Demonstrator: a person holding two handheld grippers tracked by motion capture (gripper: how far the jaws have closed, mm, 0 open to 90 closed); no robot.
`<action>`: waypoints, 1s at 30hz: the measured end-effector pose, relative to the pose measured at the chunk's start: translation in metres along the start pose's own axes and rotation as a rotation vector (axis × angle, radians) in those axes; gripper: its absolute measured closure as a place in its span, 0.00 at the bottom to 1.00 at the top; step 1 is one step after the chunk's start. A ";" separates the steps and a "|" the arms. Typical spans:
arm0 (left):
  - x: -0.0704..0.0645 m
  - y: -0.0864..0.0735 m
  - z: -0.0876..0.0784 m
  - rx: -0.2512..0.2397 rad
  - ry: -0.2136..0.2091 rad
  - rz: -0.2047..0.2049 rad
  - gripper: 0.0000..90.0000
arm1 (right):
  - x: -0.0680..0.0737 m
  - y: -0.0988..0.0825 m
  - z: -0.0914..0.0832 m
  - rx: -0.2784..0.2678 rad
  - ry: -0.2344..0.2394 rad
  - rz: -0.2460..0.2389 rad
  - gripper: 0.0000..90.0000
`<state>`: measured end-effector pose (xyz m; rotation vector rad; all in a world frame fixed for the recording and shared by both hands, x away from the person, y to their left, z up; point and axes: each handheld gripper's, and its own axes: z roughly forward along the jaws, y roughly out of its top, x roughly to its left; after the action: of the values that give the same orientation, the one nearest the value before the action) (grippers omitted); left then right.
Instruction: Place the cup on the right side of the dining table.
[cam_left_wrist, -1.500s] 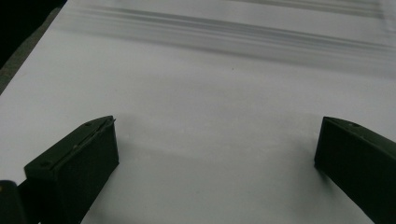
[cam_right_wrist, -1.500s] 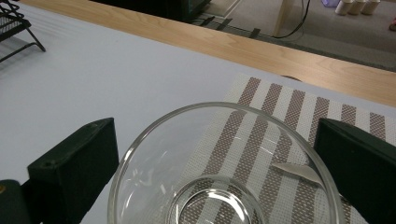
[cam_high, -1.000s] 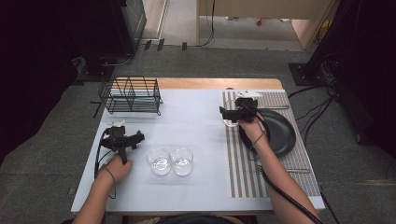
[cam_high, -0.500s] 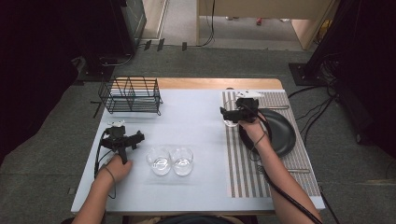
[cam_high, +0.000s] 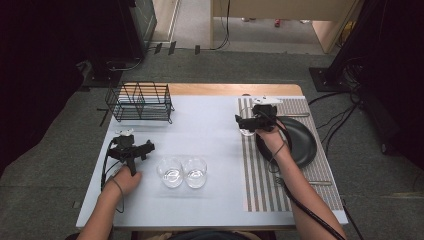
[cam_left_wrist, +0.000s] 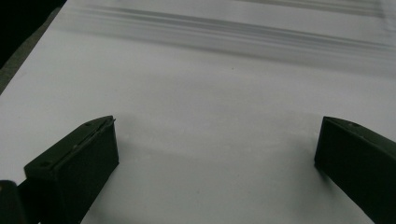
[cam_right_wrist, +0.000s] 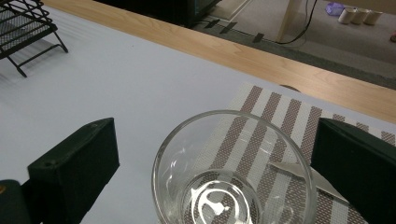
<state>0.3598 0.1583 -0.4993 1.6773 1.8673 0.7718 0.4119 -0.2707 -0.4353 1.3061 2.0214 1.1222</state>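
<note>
**Glass between parted jaws at the mat's far left corner**

Clear glass (cam_right_wrist: 233, 172) upright, on the far left corner of the striped placemat (cam_high: 265, 185), about 1 o'clock from table centre in the high view. Right gripper (cam_high: 240, 121) around it with jaws wide, one on each side, neither touching the rim as far as the right gripper view shows. Just at 3 o'clock of the glass, a black plate (cam_high: 300, 145) under the right hand (cam_high: 270, 137). At 12 o'clock, a bare wooden strip along the table's far edge (cam_right_wrist: 299, 70). At 9 o'clock, broad open white tabletop (cam_high: 205, 125), then the wire rack (cam_high: 141, 101) at the far left. At 7 o'clock from the glass, two more glasses (cam_high: 182, 171) side by side near the front edge. Left gripper (cam_left_wrist: 215, 149) low over bare tabletop, jaws wide, nothing between them, near the table's left edge at 8 o'clock from centre.
</note>
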 end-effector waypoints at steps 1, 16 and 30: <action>0.000 0.000 0.000 0.000 0.000 0.000 0.00 | 0.000 0.000 0.000 -0.001 -0.001 -0.002 0.01; 0.000 0.000 0.000 0.000 0.000 0.000 0.00 | 0.004 0.003 -0.006 0.003 -0.003 -0.013 0.01; 0.000 0.000 0.000 0.000 0.000 0.000 0.00 | 0.011 0.005 -0.009 0.018 0.031 -0.012 0.02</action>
<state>0.3598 0.1583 -0.4993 1.6768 1.8675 0.7722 0.4030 -0.2633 -0.4253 1.2906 2.0636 1.1282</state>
